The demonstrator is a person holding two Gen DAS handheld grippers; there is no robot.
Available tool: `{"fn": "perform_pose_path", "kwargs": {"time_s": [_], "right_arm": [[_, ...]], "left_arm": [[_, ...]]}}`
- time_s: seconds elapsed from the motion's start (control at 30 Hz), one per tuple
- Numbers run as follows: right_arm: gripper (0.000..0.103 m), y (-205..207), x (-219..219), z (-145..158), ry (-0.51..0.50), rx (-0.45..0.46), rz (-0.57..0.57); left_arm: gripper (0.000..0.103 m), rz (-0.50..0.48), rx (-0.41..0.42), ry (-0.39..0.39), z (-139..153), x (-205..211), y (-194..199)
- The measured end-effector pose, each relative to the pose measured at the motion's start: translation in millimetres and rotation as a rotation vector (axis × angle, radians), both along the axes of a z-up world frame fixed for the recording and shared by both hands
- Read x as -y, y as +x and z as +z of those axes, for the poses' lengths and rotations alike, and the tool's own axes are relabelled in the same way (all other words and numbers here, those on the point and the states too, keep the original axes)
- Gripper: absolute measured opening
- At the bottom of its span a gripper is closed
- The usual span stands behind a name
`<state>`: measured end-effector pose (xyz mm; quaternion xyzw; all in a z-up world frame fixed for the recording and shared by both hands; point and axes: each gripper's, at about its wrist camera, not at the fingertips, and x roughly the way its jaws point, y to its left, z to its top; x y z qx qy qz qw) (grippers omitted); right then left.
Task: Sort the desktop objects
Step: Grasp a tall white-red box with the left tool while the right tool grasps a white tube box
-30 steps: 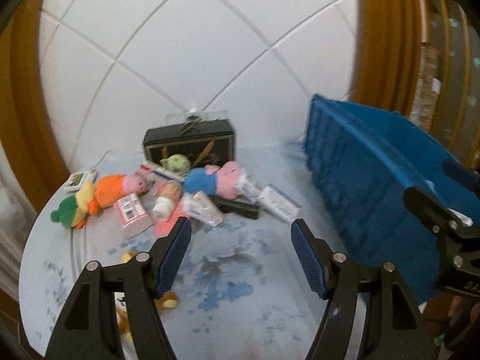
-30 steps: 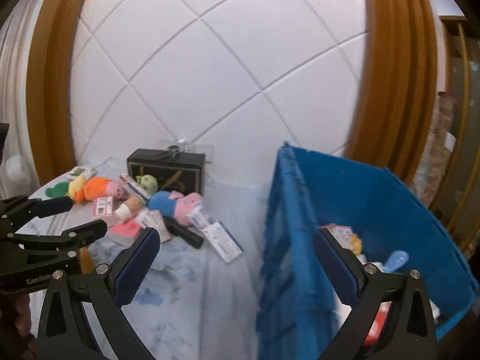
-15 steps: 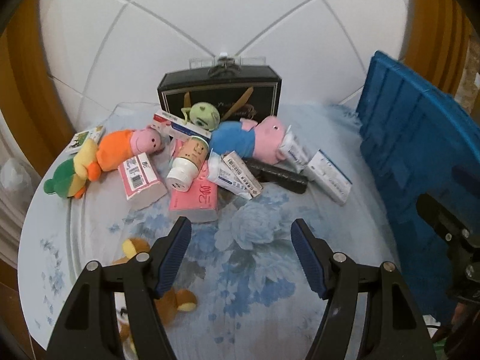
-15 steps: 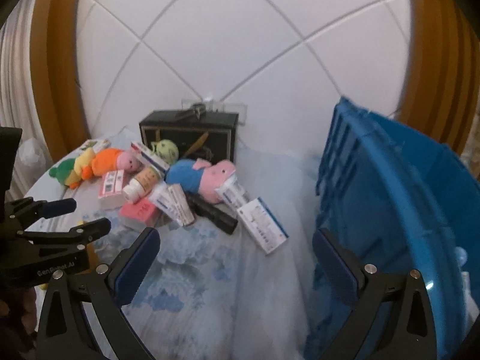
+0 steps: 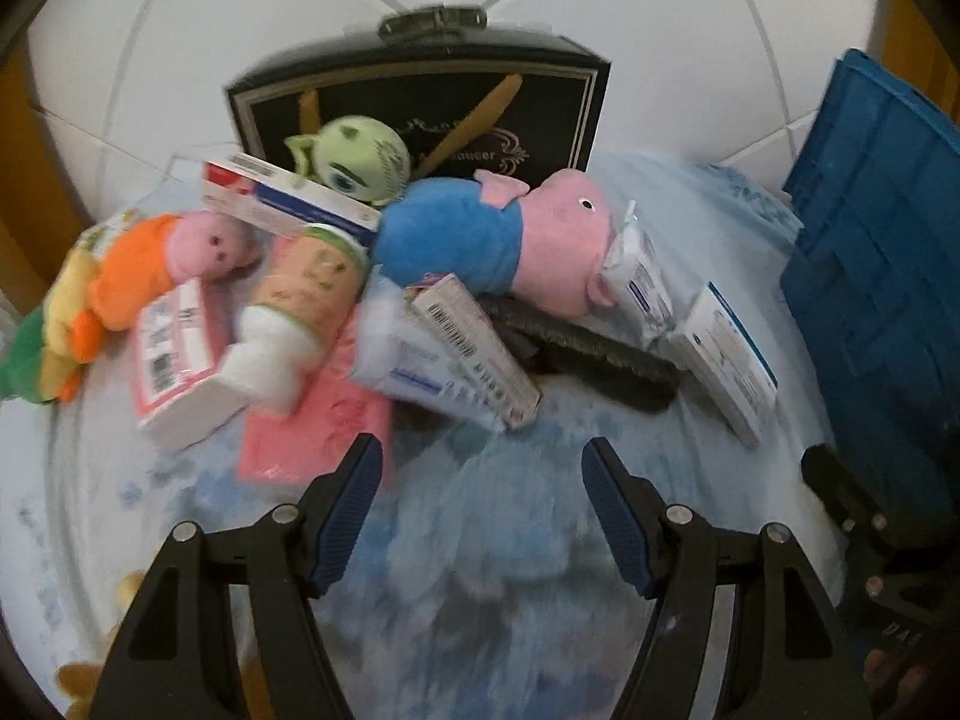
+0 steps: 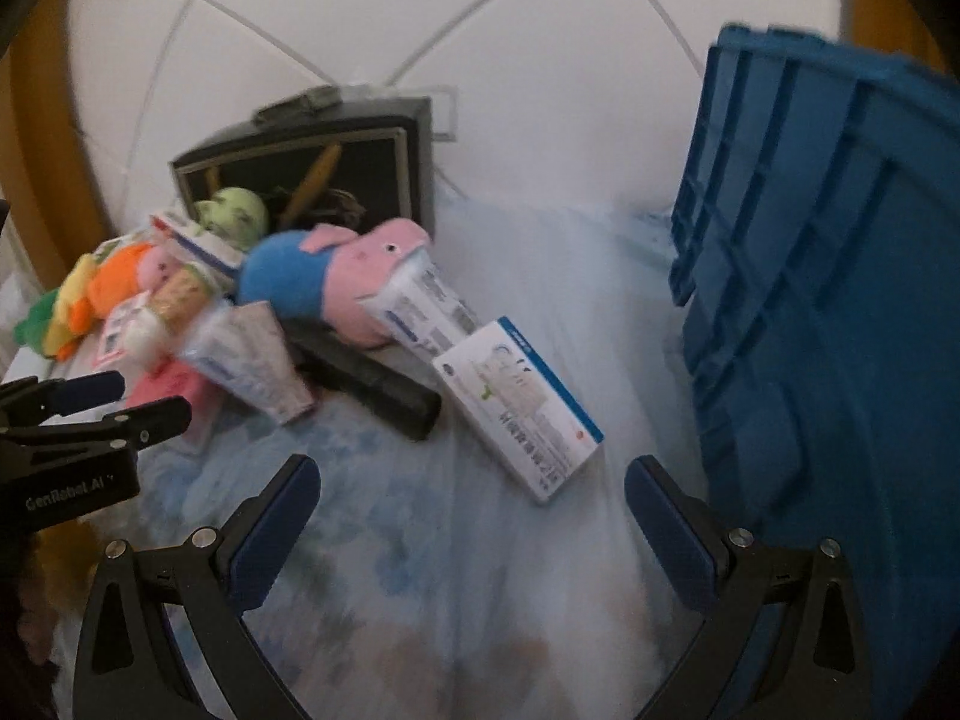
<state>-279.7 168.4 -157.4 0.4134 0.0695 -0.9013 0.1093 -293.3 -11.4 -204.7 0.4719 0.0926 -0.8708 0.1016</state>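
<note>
The left gripper (image 5: 482, 468) is spread wide and empty above the bench (image 5: 480, 540), just short of the pink packet (image 5: 312, 432). The right gripper (image 6: 471, 483) gapes wide too, holding nothing, near the white medicine box (image 6: 522, 402) beside the blue crate (image 6: 840, 330).

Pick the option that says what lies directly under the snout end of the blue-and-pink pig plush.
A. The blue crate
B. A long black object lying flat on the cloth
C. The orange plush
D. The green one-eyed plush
B: the pig plush rests partly on the long black object, which juts out from under it onto the cloth.
</note>
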Motion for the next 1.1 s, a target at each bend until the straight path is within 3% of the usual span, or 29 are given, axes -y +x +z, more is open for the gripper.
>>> {"fn": "perform_pose_path", "kwargs": {"time_s": [0.17, 0.4, 0.63, 0.77, 0.8, 0.93, 1.03, 1.1], "right_arm": [[0.103, -34, -2, -33, 0.028, 0.040, -0.034], [0.103, -67, -12, -71, 0.058, 0.082, -0.088], [0.103, -82, -2, -101, 0.080, 0.111, -0.078], [0.103, -91, -1, -108, 0.104, 0.094, -0.089], [0.103, -93, -4, -108, 0.089, 0.098, -0.099], [0.065, -91, -13, -101, 0.067, 0.082, -0.132], [0.043, -84, -9, -88, 0.078, 0.053, -0.117], [0.037, -77, -6, -81, 0.095, 0.038, -0.108]], "left_arm": [[0.067, -0.001, 0.027, 0.048, -33, 2, -36], [0.052, -0.002, 0.049, 0.048, -63, 0, -68], [0.051, -0.018, 0.034, -0.034, -77, -11, -91], [0.022, -0.058, 0.046, -0.033, -79, -12, -91], [0.021, -0.066, 0.049, -0.009, -79, -10, -90], [0.017, -0.090, 0.043, -0.013, -70, -12, -75], [0.017, -0.110, 0.034, -0.035, -59, -17, -62], [0.017, -0.114, 0.032, -0.043, -53, -19, -53]]}}
